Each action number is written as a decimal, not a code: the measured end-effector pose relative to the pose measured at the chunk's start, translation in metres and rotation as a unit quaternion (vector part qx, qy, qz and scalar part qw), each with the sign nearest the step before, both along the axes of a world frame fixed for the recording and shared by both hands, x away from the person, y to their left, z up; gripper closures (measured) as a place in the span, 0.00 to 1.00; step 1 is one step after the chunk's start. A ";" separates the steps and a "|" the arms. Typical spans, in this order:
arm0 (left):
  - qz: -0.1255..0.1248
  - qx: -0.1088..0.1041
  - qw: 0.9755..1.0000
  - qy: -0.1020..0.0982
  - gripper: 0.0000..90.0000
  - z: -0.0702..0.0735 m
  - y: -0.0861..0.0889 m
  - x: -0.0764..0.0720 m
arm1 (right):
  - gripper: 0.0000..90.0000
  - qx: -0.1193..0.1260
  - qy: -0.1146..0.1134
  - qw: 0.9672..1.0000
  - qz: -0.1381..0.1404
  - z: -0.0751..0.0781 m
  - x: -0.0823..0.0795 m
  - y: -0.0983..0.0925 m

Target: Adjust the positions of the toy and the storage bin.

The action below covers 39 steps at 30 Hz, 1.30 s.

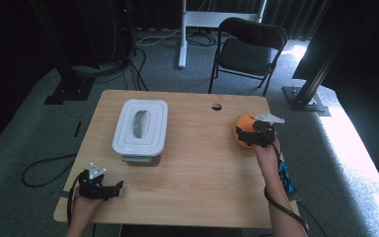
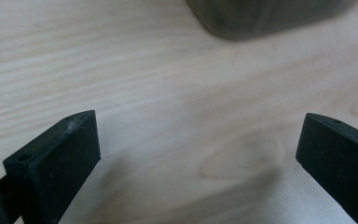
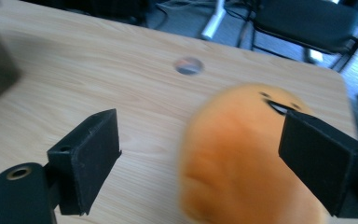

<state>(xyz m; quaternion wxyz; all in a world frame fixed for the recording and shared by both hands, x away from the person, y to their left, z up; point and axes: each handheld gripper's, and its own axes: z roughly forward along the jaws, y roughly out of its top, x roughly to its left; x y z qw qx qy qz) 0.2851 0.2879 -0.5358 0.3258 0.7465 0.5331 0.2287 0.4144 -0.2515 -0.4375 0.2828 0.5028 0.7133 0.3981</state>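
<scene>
Orange plush toy (image 1: 244,129); white-lidded grey box (image 1: 140,127); pale woodgrain table (image 1: 202,168).

Fuzzy orange plush toy (image 3: 242,158); matt wood table (image 1: 197,182).

wooden table (image 1: 197,173) with a round hole (image 1: 216,106) near its far edge, white lidded container (image 1: 140,129) set left of centre, black folding chair (image 1: 249,49) placed behind on grey carpet (image 1: 24,143), white stand leg (image 1: 182,34) beside it

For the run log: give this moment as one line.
right gripper: open, at toy | left gripper: open, above table | box: lidded
</scene>
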 end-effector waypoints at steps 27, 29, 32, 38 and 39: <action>0.060 0.002 0.997 -0.057 0.00 0.008 0.029 0.056 | 0.13 0.013 0.046 0.993 0.105 -0.069 0.009 0.138; 0.059 0.005 0.997 -0.054 0.00 0.007 0.029 0.062 | 0.13 0.015 0.052 0.994 0.099 -0.073 0.013 0.145; 0.061 0.013 0.996 -0.056 0.00 0.006 0.029 0.070 | 0.13 0.019 0.061 0.993 0.103 -0.079 0.016 0.154; 0.061 0.018 0.997 -0.051 0.00 0.005 0.029 0.083 | 0.13 0.021 0.071 0.991 0.110 -0.088 0.021 0.169; 0.060 0.019 0.997 -0.047 0.00 0.005 0.028 0.086 | 0.13 0.021 0.074 0.991 0.110 -0.089 0.022 0.171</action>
